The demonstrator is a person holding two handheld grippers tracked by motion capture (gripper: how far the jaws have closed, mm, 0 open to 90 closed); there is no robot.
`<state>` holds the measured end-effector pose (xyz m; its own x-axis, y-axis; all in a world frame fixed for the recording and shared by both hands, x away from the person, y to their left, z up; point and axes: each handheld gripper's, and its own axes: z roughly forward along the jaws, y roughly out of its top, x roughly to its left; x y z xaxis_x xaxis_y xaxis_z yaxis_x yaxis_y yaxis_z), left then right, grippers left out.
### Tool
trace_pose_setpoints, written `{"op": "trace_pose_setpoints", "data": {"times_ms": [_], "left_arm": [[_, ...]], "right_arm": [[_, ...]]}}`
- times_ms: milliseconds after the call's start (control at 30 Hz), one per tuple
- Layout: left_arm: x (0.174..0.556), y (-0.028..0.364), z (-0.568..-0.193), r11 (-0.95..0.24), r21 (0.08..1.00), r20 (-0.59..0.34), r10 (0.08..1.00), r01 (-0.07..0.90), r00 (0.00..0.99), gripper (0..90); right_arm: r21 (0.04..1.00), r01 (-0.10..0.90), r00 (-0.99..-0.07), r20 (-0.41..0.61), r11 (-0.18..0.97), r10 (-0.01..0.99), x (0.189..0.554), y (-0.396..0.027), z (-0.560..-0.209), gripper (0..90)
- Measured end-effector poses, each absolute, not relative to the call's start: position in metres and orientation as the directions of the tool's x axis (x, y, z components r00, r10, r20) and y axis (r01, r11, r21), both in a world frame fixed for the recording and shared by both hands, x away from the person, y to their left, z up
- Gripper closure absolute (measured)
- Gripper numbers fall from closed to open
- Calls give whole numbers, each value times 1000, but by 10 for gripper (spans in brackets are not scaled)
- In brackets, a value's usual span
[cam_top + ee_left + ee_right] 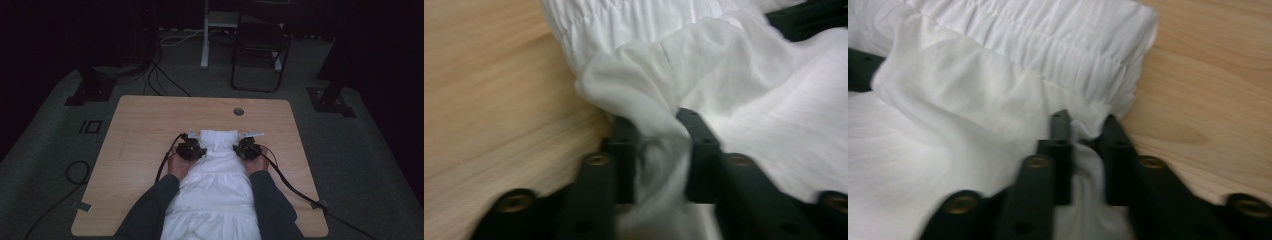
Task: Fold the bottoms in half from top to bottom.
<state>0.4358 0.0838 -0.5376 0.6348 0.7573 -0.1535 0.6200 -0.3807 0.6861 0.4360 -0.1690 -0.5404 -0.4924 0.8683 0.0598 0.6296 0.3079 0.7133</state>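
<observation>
A white garment (215, 195) with a gathered elastic waistband (219, 136) lies flat on the wooden table (145, 130), its hem hanging off the near edge. My left gripper (193, 148) sits at the garment's left side just below the waistband. In the left gripper view its jaws (656, 120) pinch a raised fold of the white cloth (749, 90). My right gripper (245, 148) mirrors it on the right side. There the jaws (1085, 122) are shut on a bunch of cloth (973, 100) beside the waistband's end. A hand holds each gripper.
A round cable hole (238, 111) is in the table near its far edge. Black cables trail from both grippers across the table and onto the floor. Beyond the table stand a dark chair (260, 50) and a white post (205, 35).
</observation>
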Motion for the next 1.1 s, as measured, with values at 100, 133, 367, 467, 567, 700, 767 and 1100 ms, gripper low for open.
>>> {"op": "trace_pose_setpoints", "data": {"times_ms": [100, 133, 367, 467, 567, 700, 767, 1100], "left_arm": [[437, 86, -538, -370, 684, -183, 748, 629, 638, 815], [438, 87, -538, -369, 680, -192, 744, 634, 640, 826], [450, 102, -511, -309, 723, -216, 747, 617, 628, 843], [454, 105, -481, -286, 769, -191, 750, 571, 633, 843], [460, 107, -440, -266, 825, -152, 744, 498, 651, 843], [467, 105, -387, -264, 875, -79, 750, 406, 656, 842], [464, 105, -362, -253, 896, -56, 750, 364, 659, 842], [366, 117, -382, -359, 889, 19, 650, 285, 759, 829]], "right_arm": [[708, 636, -497, 71, 307, 865, 437, -169, -540, 850], [707, 638, -501, 81, 305, 862, 438, -170, -540, 856], [762, 628, -492, 235, 155, 838, 448, -193, -521, 863], [797, 587, -507, 224, 143, 832, 450, -194, -496, 862], [838, 532, -520, 206, 125, 829, 455, -196, -459, 863], [889, 447, -532, 175, 99, 829, 460, -199, -408, 862], [914, 395, -538, 150, 90, 830, 459, -199, -381, 862], [900, 409, -662, 177, 152, 729, 386, -212, -384, 859]]}}
